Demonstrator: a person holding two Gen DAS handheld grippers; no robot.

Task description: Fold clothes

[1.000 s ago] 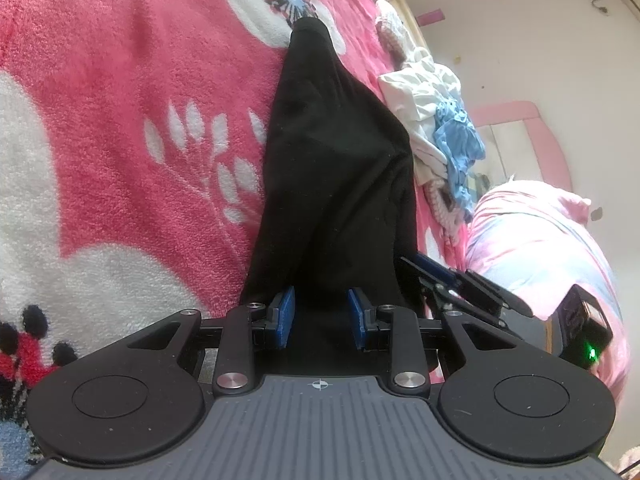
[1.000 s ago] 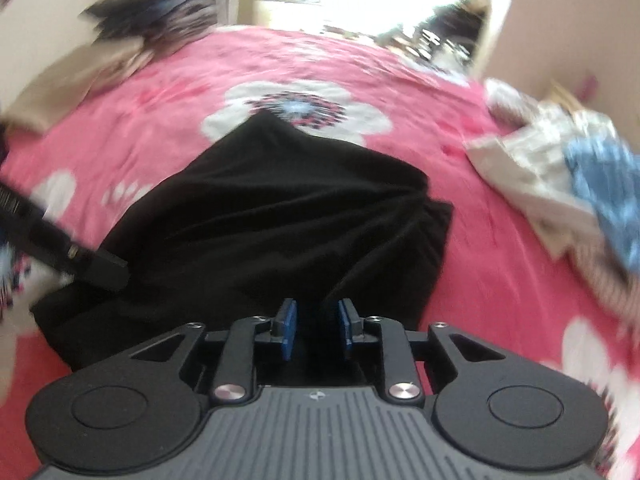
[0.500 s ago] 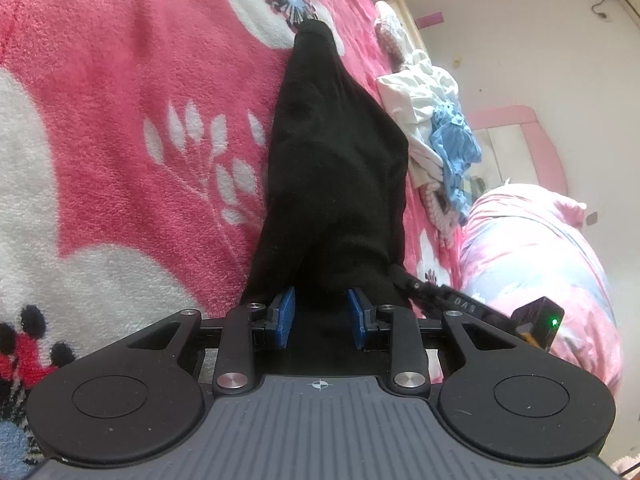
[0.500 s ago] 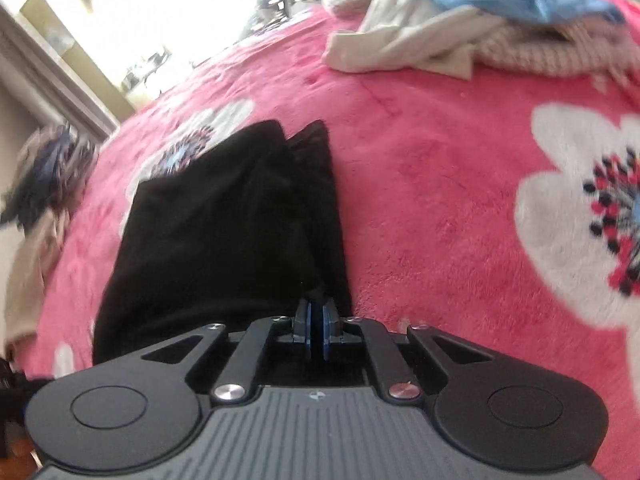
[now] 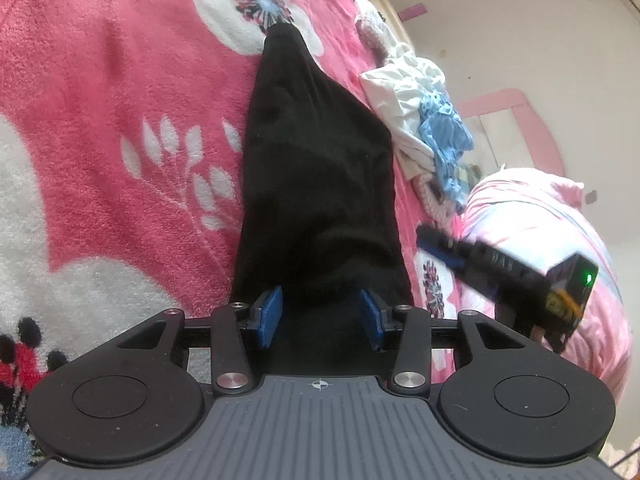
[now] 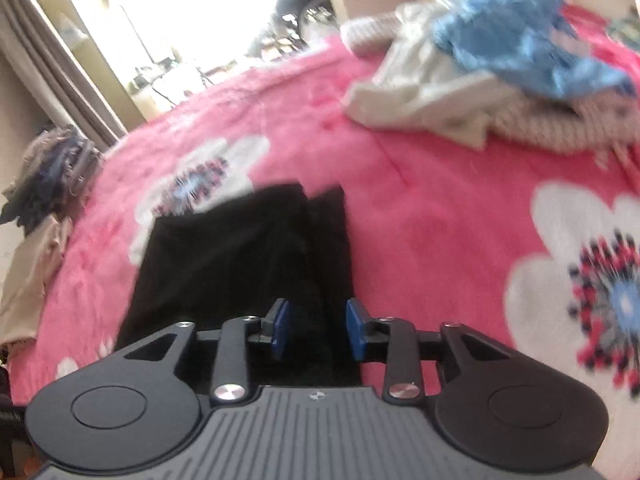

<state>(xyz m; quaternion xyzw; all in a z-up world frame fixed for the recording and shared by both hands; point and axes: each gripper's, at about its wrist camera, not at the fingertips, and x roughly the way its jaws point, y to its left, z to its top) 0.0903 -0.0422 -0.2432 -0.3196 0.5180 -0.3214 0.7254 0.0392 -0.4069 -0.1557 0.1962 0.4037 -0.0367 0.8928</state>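
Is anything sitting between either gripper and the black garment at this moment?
Nothing visible. The black garment lies folded on the pink blanket, its near end between the opening jaws of both the left gripper and right gripper. The clothes pile lies well apart.

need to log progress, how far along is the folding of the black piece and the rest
Done, it seems: the black garment lies doubled into a long narrow strip on the pink floral blanket. In hand: the left gripper and right gripper jaws are opening over its near end, cloth between the pads, not pinched. Left: probably a crosswise fold, and the white and blue pile sits unfolded.
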